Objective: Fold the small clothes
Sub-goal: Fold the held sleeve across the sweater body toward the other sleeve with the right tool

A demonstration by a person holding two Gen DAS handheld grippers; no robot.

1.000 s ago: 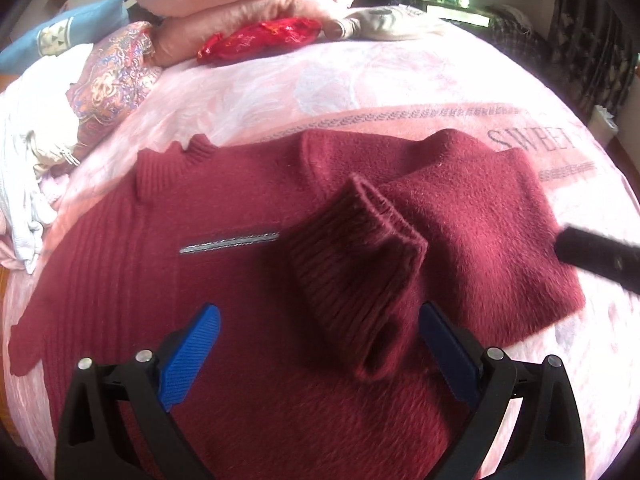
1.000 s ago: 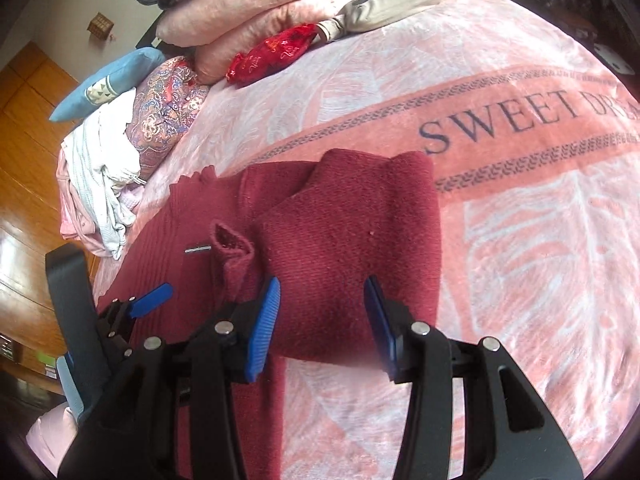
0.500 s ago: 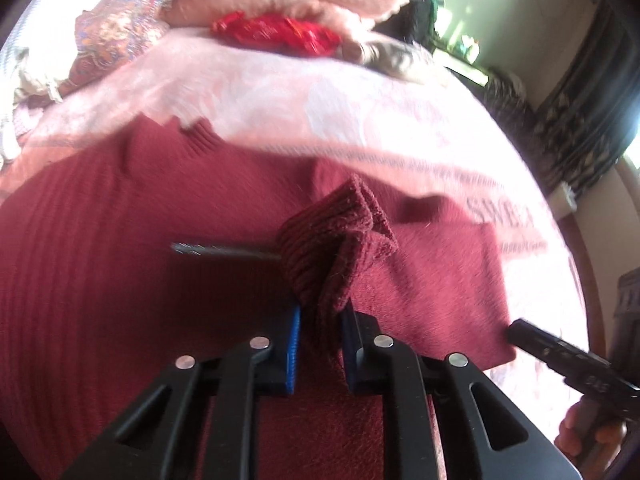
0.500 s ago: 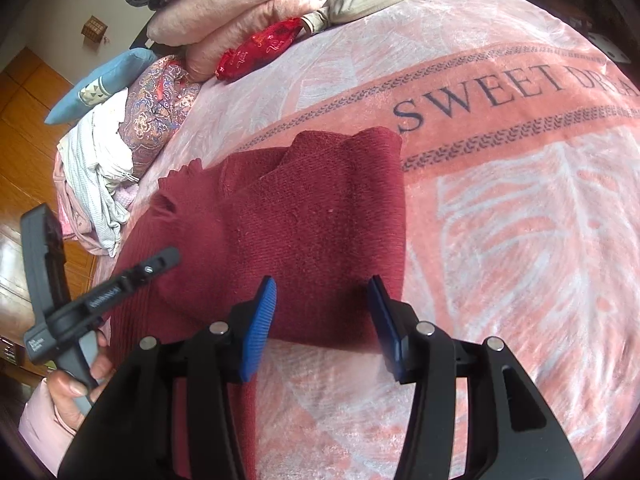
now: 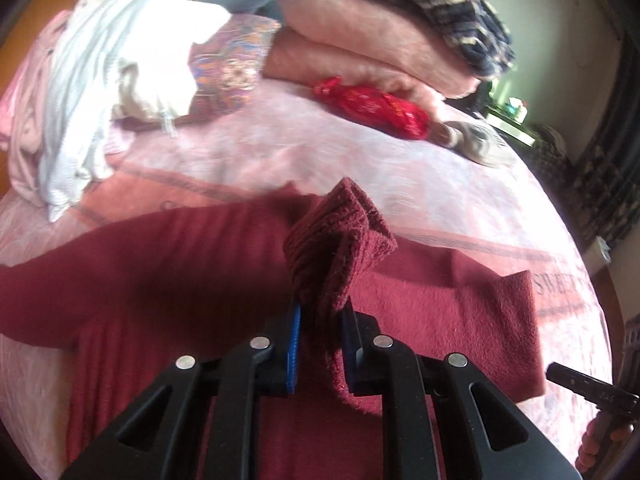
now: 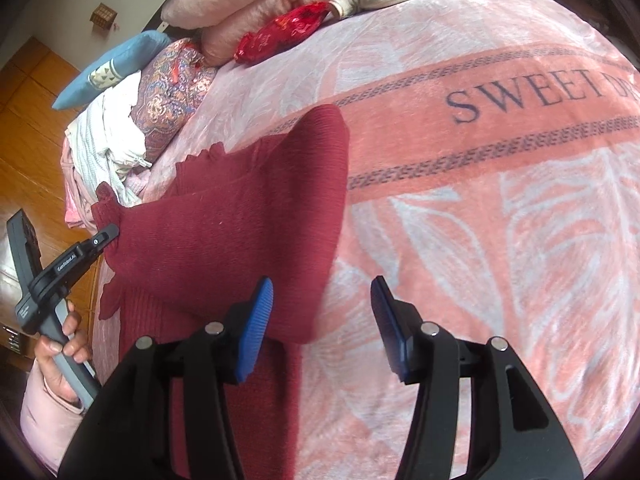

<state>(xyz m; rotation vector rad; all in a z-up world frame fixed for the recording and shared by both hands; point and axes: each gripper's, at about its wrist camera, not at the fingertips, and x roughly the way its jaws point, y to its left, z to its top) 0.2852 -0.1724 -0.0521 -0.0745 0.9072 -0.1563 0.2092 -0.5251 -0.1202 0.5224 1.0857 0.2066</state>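
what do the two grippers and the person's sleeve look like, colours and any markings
Both grippers are black plastic frames with triangular cut-outs and round silver pivot screws. Each finger ends in a ribbed blue pad. Seen from the right wrist view, the left gripper has small white lettering along one finger and a grey handle. The sleeve at that hand is pale pink. No cables show.

Both my wrist cams look steeply down, close over the pink printed blanket [image 6: 480, 160], sharing the dark red knit sweater [image 5: 440, 308].
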